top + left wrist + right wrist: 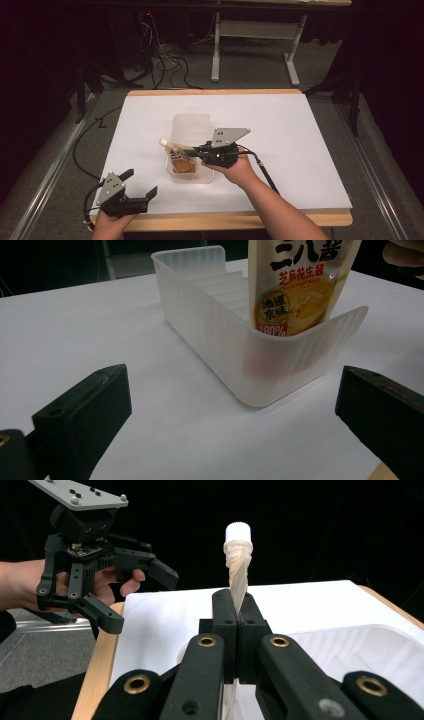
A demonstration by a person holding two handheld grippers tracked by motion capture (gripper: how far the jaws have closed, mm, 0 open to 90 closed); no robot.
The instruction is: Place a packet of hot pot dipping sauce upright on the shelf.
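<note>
The pouch is cream with bold black characters, a line of orange-red script, a golden-yellow picture bearing white characters, and a red patch with white "80%"; its cap is white. The bin is translucent frosted white with fine vertical ribbing, and a reddish blur shows through its near wall. The table is white with a pale wood edge. Both the left gripper and the right gripper are black, with brass-coloured rivets on the right one and a grey plate on top. The floor is grey.
</note>
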